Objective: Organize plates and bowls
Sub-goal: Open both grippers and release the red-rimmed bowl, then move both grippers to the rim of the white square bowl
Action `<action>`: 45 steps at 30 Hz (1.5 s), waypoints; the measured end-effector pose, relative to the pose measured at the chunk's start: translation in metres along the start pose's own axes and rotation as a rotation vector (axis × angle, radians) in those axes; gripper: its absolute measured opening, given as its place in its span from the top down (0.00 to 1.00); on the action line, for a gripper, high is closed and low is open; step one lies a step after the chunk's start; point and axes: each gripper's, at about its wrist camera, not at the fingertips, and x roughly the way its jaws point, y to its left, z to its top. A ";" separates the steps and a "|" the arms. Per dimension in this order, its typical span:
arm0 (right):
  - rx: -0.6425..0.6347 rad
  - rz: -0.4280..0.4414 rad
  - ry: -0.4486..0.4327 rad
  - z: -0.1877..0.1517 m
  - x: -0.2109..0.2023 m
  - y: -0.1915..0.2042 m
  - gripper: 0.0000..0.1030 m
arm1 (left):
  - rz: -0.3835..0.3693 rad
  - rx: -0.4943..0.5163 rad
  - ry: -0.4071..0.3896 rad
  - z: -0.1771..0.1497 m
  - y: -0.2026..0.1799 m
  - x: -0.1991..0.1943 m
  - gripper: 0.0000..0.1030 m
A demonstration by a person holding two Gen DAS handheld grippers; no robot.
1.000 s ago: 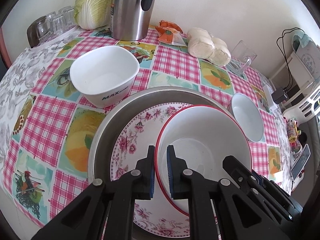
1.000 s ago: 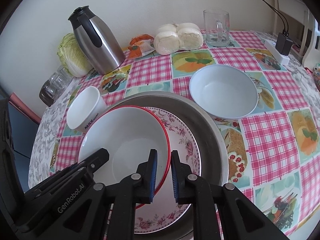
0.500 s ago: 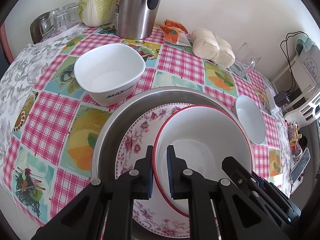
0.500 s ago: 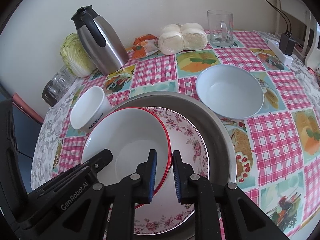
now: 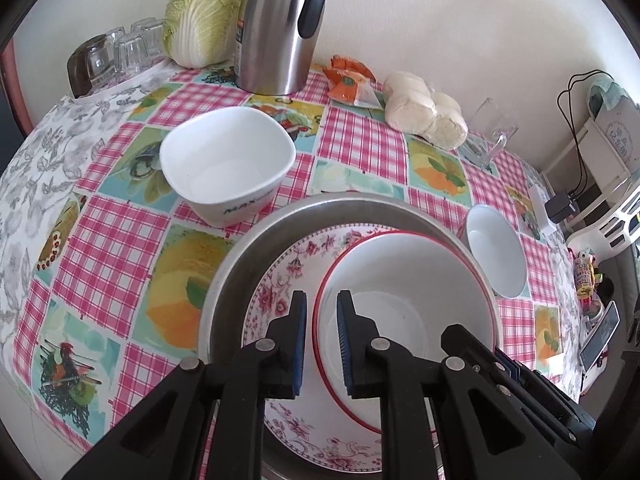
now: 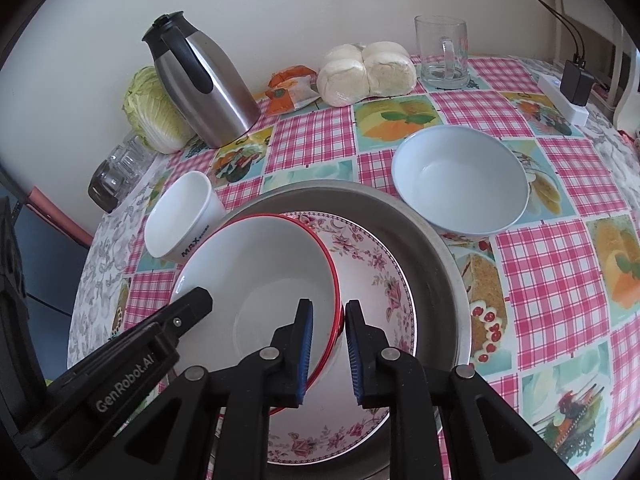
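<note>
A white bowl with a red rim (image 5: 408, 280) (image 6: 260, 272) rests off-centre on a floral plate (image 5: 288, 280) (image 6: 380, 272) inside a wide metal pan (image 5: 256, 248) (image 6: 432, 240). My left gripper (image 5: 322, 296) straddles the bowl's left rim. Its jaws are opening, and a gap shows beside the rim. My right gripper (image 6: 329, 304) straddles the opposite rim, its pads apart and not pressing. A squarish white bowl (image 5: 228, 160) (image 6: 180, 216) stands left of the pan. A round pale bowl (image 5: 496, 252) (image 6: 460, 184) stands to its right.
Along the wall stand a steel jug (image 5: 280, 28), a cabbage (image 5: 200, 12), upturned glasses (image 5: 120, 52), an orange packet (image 6: 290, 90), bagged buns (image 6: 368, 72) and a glass mug (image 6: 442, 52). A power strip with a plug (image 6: 572, 92) lies at the right edge of the checked tablecloth.
Both pairs of jaws have widened slightly around the bowl's rim. The bowl stays on the floral plate, and the left view has drawn back a little.
</note>
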 end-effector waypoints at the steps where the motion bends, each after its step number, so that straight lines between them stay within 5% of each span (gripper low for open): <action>1: 0.002 0.000 -0.003 0.000 -0.002 0.000 0.81 | 0.002 0.000 -0.007 0.000 0.001 -0.002 0.82; 7: 0.010 0.004 -0.034 0.004 -0.018 -0.002 0.81 | -0.006 -0.005 -0.054 0.002 0.004 -0.018 0.68; 9: 0.006 0.003 -0.042 0.004 -0.023 -0.002 0.80 | -0.006 -0.008 -0.063 0.002 0.005 -0.022 0.54; 20: -0.012 -0.071 -0.068 0.005 -0.030 -0.004 0.48 | 0.080 -0.038 -0.062 0.003 0.017 -0.026 0.16; 36: 0.001 -0.103 -0.073 0.004 -0.027 -0.008 0.03 | 0.204 -0.121 -0.112 0.005 0.046 -0.029 0.09; 45: 0.006 -0.094 -0.077 0.003 -0.026 -0.007 0.00 | 0.251 -0.150 -0.115 0.008 0.059 -0.028 0.09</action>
